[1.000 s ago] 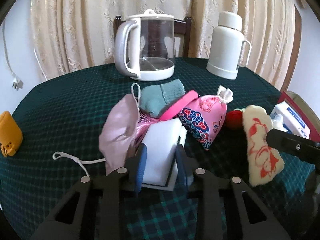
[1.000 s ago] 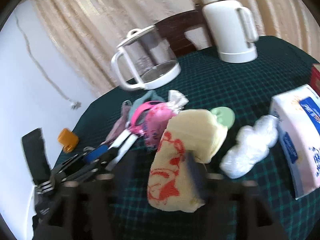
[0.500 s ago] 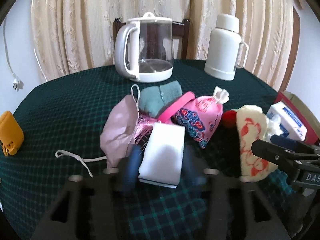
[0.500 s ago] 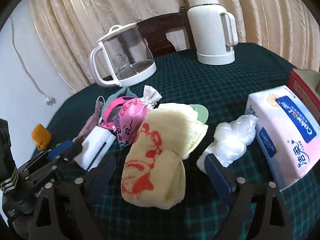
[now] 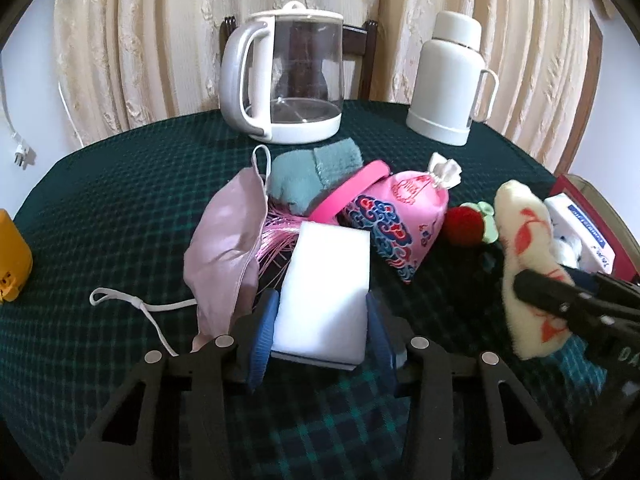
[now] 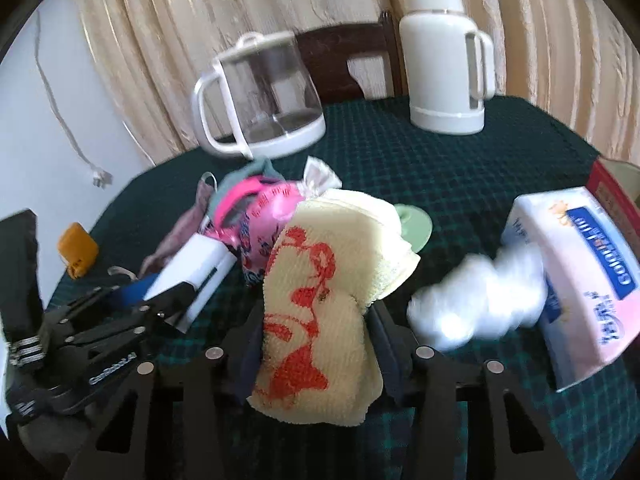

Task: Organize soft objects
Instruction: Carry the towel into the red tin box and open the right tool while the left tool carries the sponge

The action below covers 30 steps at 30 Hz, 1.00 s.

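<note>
My left gripper (image 5: 322, 338) is shut on a white sponge block (image 5: 326, 294), its blue pads pressed on both sides. My right gripper (image 6: 316, 338) is shut on a cream towel with a red print (image 6: 320, 304), also seen in the left wrist view (image 5: 528, 248). Beyond the sponge lie a mauve face mask (image 5: 226, 244), a teal cloth (image 5: 316, 172), a pink band (image 5: 348, 190), a pink embroidered pouch (image 5: 400, 220) and a red knitted strawberry (image 5: 466, 224).
A glass kettle (image 5: 286, 80) and a white thermos (image 5: 450, 80) stand at the back of the green checked table (image 5: 120, 184). A tissue pack (image 6: 580, 280), a white plastic bag (image 6: 480, 300) and a green lid (image 6: 414, 226) lie right. An orange case (image 5: 12, 256) sits far left.
Both grippers opened half a second ago and have closed again, the left on the sponge and the right on the towel. The right view has shifted and is blurred.
</note>
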Motion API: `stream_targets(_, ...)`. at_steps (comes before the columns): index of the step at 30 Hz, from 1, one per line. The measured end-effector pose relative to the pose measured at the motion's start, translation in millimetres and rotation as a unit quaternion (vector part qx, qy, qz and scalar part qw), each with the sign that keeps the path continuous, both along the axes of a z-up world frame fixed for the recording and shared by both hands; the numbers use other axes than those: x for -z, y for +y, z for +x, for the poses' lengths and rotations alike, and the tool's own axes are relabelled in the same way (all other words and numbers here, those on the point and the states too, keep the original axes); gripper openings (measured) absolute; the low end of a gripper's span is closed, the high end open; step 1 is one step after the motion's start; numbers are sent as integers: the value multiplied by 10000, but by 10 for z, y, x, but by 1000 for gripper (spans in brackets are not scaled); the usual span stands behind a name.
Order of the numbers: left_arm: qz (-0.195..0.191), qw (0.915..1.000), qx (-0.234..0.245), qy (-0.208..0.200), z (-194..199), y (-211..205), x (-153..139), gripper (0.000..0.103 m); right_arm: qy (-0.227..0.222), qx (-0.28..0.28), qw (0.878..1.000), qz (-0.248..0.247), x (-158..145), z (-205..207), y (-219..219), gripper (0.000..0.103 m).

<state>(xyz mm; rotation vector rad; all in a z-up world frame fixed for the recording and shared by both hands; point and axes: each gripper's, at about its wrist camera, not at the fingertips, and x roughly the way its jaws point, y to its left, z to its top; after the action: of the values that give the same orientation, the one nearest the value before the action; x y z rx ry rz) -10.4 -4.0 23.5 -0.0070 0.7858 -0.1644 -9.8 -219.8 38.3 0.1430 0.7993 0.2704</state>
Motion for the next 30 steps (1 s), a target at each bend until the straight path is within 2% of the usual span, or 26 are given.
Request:
stream_targets(6, -144, 9996, 44, -251, -170, -28, -132, 45, -393, 74, 9990, 198, -201, -166, -164, 52)
stream_targets(13, -248, 9983, 19, -521, -316, -91, -380, 45, -925, 643, 9932, 305, -472, -312, -580, 52)
stream_targets(20, -268, 9968, 225, -725, -373, -323, -582, 45, -1276, 1505, 9801, 223, -630, -440, -1167, 53)
stream_targets(30, -243, 9949, 616, -767, -356, -769, -717, 45, -1354, 2571, 9568, 40, -613, -557, -1984, 56)
